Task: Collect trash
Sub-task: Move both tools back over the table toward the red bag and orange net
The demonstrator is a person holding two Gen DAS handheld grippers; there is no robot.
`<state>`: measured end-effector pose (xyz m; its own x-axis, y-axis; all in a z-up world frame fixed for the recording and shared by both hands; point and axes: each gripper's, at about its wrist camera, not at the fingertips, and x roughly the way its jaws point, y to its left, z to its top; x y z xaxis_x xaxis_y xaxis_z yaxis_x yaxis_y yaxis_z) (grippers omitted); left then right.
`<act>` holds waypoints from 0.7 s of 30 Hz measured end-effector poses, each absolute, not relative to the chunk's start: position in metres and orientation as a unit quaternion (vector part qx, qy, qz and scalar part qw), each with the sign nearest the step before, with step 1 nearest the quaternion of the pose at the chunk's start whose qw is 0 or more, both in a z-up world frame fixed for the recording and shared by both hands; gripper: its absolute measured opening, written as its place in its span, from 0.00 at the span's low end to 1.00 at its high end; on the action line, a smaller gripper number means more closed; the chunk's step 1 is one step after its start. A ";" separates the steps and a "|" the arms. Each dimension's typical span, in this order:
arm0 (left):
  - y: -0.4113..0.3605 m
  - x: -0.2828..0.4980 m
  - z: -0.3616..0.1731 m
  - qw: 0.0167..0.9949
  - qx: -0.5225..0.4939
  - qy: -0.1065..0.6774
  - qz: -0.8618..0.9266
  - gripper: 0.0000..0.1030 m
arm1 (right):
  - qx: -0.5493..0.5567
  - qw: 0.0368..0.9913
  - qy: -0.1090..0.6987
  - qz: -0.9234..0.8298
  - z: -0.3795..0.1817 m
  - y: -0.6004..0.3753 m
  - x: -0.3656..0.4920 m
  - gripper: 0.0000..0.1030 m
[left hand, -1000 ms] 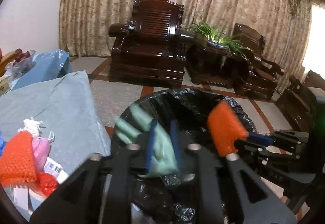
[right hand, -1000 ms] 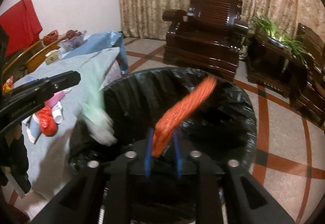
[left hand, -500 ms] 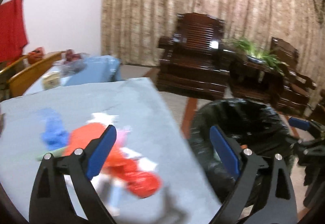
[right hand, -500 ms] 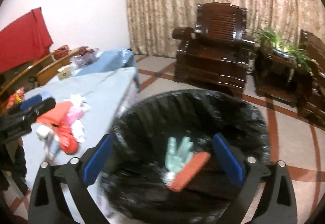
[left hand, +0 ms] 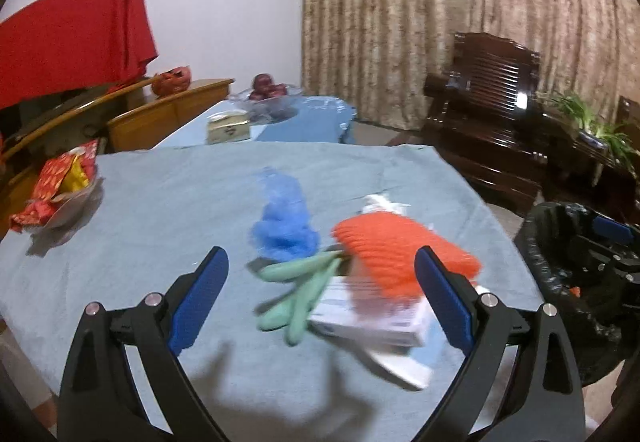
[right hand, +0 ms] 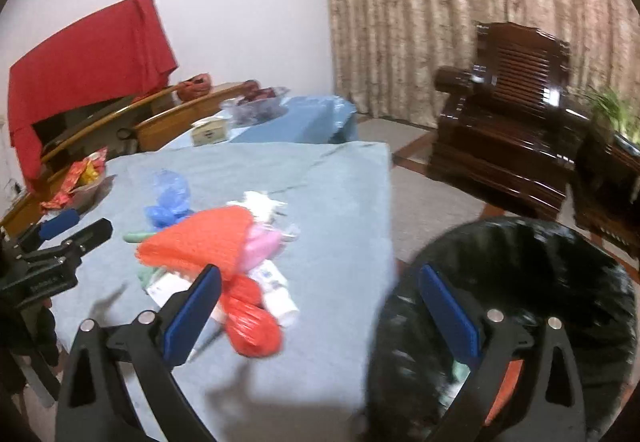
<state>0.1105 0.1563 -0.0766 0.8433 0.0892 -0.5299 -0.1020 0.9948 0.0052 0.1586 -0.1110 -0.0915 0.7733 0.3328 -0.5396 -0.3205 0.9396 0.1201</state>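
Grey-blue cloth covering the bench (left hand: pixel 168 201), with a small heap of litter near its right edge. Left gripper (left hand: pixel 320 302) low over that heap, jaws spread wide and holding nothing. Right gripper (right hand: pixel 320 314) likewise released and empty, straddling the gap between the bench edge and the black-lined trash bin (right hand: pixel 520 254) standing just beside it.

Within the heap: an orange mesh sleeve (left hand: pixel 400 250) lying on top, a crumpled blue plastic bag (left hand: pixel 284 226) just behind it, a pale green glove (left hand: pixel 300 290) poking out to the left, a white box (left hand: pixel 372 318) underneath. From the right view, also a red plastic bag (right hand: pixel 252 322), something pink (right hand: pixel 260 246) and a small white tube (right hand: pixel 276 294).

Likely trouble: pieces overlapping and touching, so a grab at the sleeve could drag the glove or box along and drop them to the floor between bench and bin. Thin bags could slip from flat pads. Both tools close together near the heap, so a clash possible.

Hard to read: strong motion blur over heap and bin; print on the box illegible. Bin contents mostly hidden behind the right tool, only hints of orange and green low inside. Snack packets (left hand: pixel 64 177) on a plate at far left, uncertain whether litter.
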 end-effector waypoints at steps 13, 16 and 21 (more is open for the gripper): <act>0.191 0.118 -0.094 0.953 -0.023 0.289 0.085 0.89 | -0.015 0.928 0.308 0.211 -0.106 -0.047 0.191 0.87; 0.192 0.121 -0.096 0.953 -0.020 0.290 0.082 0.89 | -0.026 0.925 0.320 0.201 -0.116 -0.054 0.186 0.82; 0.185 0.124 -0.105 0.952 -0.026 0.295 0.076 0.83 | -0.024 0.915 0.353 0.193 -0.143 -0.067 0.178 0.70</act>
